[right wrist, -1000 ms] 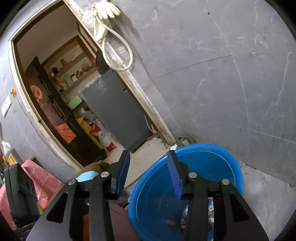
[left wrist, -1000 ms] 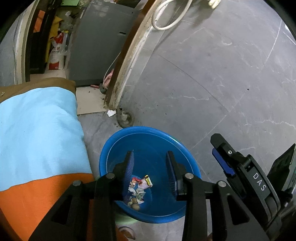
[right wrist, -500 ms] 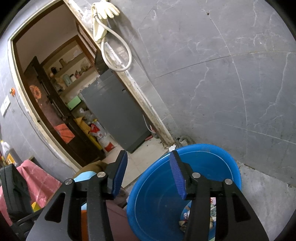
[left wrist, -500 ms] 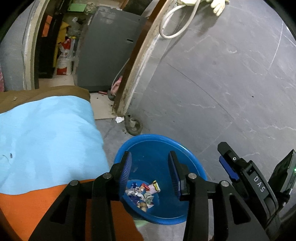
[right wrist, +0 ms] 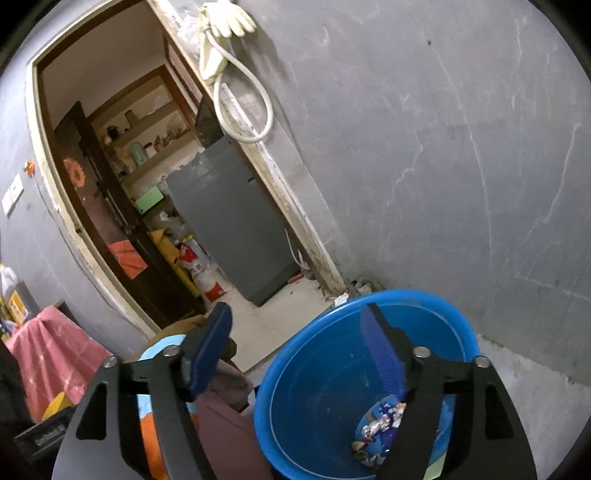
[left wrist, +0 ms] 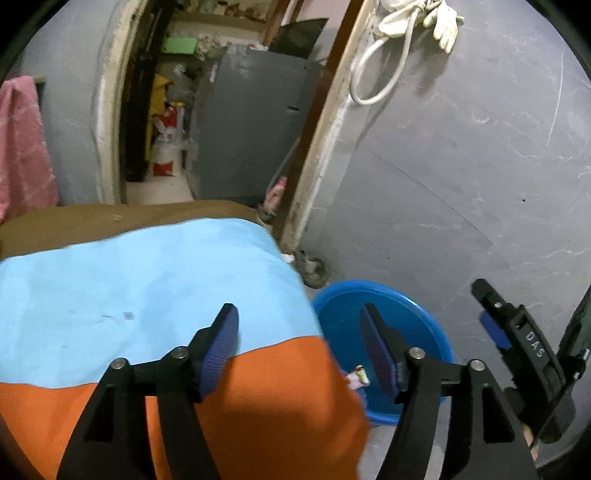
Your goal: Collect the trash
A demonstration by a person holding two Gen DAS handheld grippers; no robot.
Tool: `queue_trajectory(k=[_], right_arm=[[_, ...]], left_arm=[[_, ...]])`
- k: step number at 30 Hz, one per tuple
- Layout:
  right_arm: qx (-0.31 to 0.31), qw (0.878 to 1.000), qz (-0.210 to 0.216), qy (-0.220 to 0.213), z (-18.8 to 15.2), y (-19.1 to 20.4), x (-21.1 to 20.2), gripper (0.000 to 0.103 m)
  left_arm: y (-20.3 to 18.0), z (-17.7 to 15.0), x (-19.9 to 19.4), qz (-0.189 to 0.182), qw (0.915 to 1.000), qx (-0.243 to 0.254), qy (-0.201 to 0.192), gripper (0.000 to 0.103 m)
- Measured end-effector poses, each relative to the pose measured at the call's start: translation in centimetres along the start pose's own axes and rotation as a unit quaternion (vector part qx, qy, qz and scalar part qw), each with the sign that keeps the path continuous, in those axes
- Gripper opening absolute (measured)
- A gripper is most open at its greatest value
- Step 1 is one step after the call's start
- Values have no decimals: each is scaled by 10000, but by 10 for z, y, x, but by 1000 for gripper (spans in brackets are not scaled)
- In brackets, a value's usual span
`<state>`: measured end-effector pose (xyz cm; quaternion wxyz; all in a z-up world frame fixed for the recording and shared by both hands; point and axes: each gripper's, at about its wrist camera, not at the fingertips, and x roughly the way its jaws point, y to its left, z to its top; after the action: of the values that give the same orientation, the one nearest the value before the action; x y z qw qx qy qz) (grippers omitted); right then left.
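trash [right wrist: 376, 432] lies in the blue basin [right wrist: 436, 306]; left gripper [left wrist: 299, 339] and right gripper [right wrist: 295, 343] both gape wide, holding nothing.

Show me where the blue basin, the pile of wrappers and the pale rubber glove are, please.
blue basin [right wrist: 317, 398]: right wrist view, on its bare inner wall.
pile of wrappers [right wrist: 376, 430]: right wrist view, middle of the heap at the basin's bottom.
rubber glove [right wrist: 232, 18]: right wrist view, on its fingers, hanging by the doorway.
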<state>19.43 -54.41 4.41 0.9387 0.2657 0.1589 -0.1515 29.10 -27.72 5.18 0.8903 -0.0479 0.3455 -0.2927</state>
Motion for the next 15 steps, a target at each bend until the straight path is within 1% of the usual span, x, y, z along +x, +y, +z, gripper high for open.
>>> queue_trajectory(k=[3,8,10,11,12,15], right_arm=[[-158,9997,-6,-166,-5,7,-15,83],[-316,9989,-11,-350,-18,13,-42,92],[-394,9984,14,-396,-24,17,-52,100],[-452,9981,36,-423,-27,20,-59,102],[-501,9977,57,-442,-30,22,-65,103],[-719,9958,118,-561,-38,34,-85,103]], left_arm=[[9,-7,-22,135,9998,13,-169,77],[19,-25,-55,350,9988,65,-331,78],[21,-33,-65,426,9983,80,-386,81],[21,-36,-69,453,9981,85,-419,88],[21,-40,-74,494,9976,80,-487,92],[25,-53,-93,533,9959,14,-733,93]])
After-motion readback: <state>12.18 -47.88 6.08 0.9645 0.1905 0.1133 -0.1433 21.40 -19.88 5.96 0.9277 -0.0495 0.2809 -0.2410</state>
